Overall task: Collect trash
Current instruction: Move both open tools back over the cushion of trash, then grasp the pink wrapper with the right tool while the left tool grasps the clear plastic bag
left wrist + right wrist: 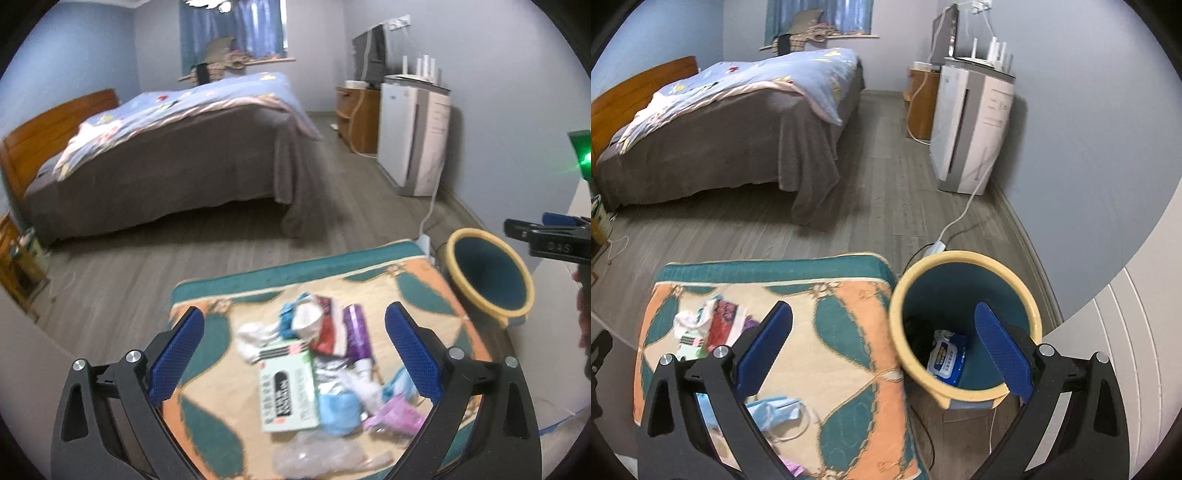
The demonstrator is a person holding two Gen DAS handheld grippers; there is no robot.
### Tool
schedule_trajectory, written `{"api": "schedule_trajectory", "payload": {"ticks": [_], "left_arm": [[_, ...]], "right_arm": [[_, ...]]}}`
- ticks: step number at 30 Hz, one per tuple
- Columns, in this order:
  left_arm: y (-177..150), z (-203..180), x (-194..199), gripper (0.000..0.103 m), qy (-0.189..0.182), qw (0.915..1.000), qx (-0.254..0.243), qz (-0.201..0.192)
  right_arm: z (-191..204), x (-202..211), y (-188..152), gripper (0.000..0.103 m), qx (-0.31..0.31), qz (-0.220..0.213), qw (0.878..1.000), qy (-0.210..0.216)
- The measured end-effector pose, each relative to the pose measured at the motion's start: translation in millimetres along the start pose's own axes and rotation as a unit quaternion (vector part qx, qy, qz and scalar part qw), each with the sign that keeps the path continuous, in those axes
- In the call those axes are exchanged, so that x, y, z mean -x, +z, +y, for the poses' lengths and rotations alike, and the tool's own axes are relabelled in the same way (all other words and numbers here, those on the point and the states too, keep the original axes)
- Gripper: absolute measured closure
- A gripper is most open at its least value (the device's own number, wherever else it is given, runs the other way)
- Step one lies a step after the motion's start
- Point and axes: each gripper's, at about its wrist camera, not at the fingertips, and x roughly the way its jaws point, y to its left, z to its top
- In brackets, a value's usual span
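Many scraps heaped lower centre on patterned bench (207, 402): trash pile (314, 369). Left gripper (295, 358) jaws wide, empty; straddle one piece, descend square. Right gripper (882, 350) wide, empty, beside bin (964, 258).

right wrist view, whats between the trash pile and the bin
In the right wrist view, only bare patterned cushion lies between the trash pile and the yellow-rimmed bin. A blue face mask lies nearer the camera, off that line.
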Motion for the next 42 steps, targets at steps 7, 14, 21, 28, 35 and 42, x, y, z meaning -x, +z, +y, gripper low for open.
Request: {"api": "schedule_trajectory", "payload": {"ticks": [7,14,21,28,35,42], "left_arm": [[-10,33,2,0.006,0.027,0.9992,0.030,0.004],[-17,41,6,0.006,0.029,0.9991,0.032,0.004],[-30,45,-1,0.005,0.031,0.9991,0.024,0.014],[-44,53,-28,0.005,0.045,0.9967,0.034,0.059],[-50,51,-42,0.005,0.049,0.9956,0.013,0.079],[-47,54,-41,0.005,0.032,0.9959,0.028,0.080]], "right_arm": [[48,9,-14,0.006,0.052,0.004,0.999,0.008],[62,4,-29,0.006,0.041,0.023,0.998,0.030],[61,-15,-46,0.006,0.006,0.066,0.997,0.037],[71,-34,-65,0.006,-0.006,0.104,0.994,0.030],[93,-47,-104,0.006,-0.021,0.141,0.988,0.054],[123,-57,-147,0.007,0.001,0.169,0.984,0.063]]}}
